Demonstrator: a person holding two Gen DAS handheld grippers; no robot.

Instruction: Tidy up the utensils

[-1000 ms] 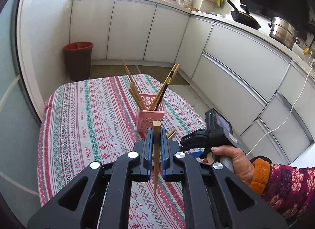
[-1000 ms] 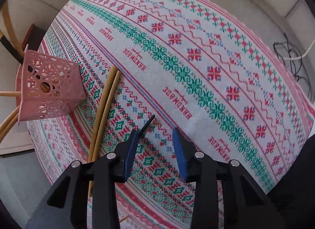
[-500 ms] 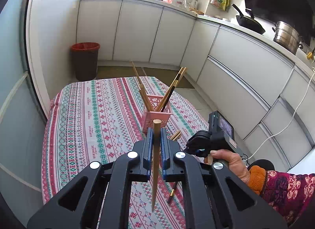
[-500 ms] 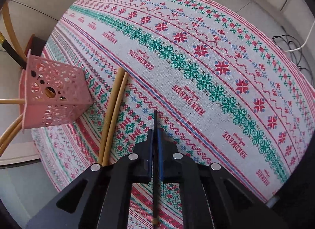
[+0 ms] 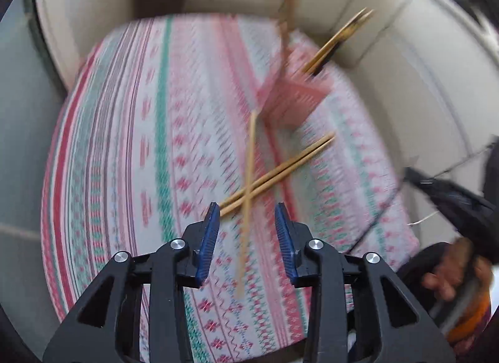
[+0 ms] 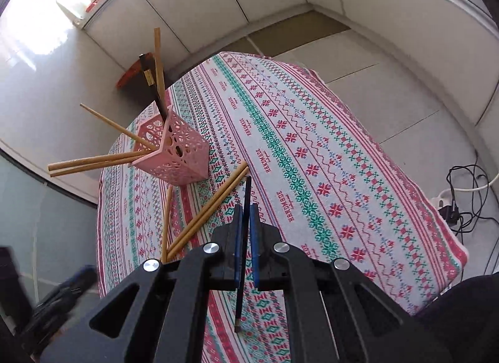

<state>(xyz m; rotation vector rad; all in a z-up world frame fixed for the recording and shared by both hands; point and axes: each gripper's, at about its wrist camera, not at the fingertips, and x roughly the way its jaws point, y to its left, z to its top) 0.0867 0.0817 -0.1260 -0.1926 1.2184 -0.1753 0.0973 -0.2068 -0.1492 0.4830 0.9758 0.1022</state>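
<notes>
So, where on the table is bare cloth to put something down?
The far right half of the tablecloth is bare up to its edge, as is the strip left of the green band in the left wrist view. It is crowded near the pink holder, where a chopstick pair and a single chopstick cross.

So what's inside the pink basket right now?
The pink basket holds several wooden chopsticks and one dark chopstick, all leaning outward. Their lower ends and the basket's bottom are hidden by its walls.

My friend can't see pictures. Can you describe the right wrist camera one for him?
The right gripper has its jaws shut on a dark chopstick above a patterned tablecloth. Nearby, a pink basket holds chopsticks, and three wooden chopsticks lie loose.
</notes>
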